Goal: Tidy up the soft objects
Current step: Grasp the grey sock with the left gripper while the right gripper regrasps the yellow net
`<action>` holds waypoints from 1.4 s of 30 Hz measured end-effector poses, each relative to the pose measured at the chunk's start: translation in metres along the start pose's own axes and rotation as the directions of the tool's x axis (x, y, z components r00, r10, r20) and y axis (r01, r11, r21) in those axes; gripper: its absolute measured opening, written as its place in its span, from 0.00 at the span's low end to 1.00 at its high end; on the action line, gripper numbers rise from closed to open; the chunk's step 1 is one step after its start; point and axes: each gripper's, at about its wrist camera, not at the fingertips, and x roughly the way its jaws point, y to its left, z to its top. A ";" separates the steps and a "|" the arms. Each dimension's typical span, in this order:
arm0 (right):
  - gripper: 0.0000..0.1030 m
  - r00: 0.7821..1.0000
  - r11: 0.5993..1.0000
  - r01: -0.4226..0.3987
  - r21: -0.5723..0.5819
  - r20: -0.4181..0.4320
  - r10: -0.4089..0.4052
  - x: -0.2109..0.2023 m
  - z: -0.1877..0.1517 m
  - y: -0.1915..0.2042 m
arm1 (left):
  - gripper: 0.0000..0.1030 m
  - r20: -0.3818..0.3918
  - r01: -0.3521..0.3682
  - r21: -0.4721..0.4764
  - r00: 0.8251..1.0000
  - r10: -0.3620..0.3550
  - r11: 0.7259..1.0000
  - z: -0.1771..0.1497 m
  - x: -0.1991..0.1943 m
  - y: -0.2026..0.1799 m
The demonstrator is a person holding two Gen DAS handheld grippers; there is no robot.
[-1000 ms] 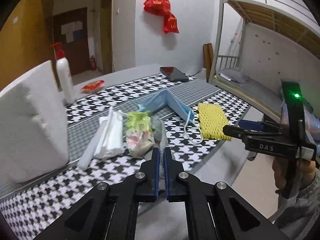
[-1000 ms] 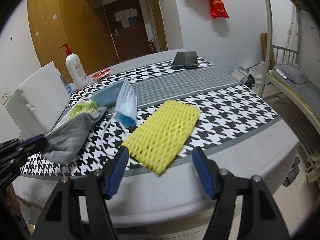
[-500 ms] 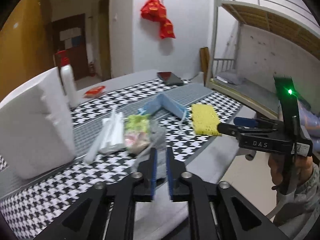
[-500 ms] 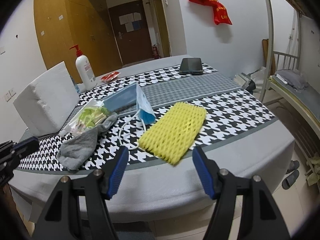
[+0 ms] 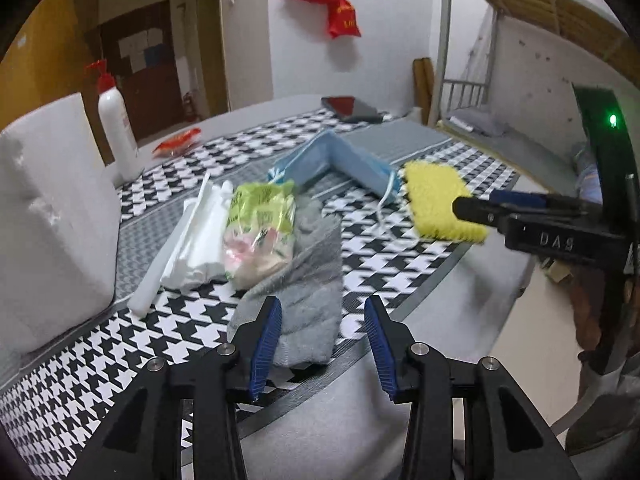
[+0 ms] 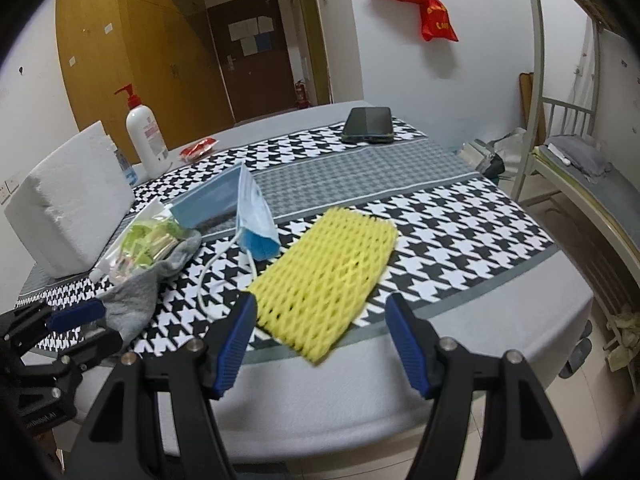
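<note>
One grey sock (image 5: 304, 292) lies flat at the near edge of the table (image 5: 400, 256), its far end touching the crinkled snack packet (image 5: 260, 232). My left gripper (image 5: 320, 332) has just been opening; its fingers (image 5: 266, 332) now stand apart, the left pad grazing the sock's edge, neither pad pressing, so I count the sock as released.

Step in hand, as I judge it: setting the sock down in the row. To finish cleanly I should draw the left gripper straight back and up, so no pad drags the knit off the table edge.

The sock looks limp, ribbed, slightly rumpled, with the near hem close to the tablecloth border.

Beyond it: white foam strips (image 5: 200, 232), a folded blue face mask (image 5: 344, 160), then the yellow foam net (image 6: 328, 276) overhanging the table edge. My right gripper (image 6: 320, 340) hovers before the net, fingers spread wide, nothing between them. The net is likely next; it may slide off.
</note>
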 end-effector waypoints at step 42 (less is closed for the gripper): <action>0.22 0.997 0.998 -0.054 -0.012 0.061 0.055 -0.003 0.027 0.012 | 0.13 0.131 0.060 -0.070 0.990 -0.050 0.996 0.029 -0.031 0.038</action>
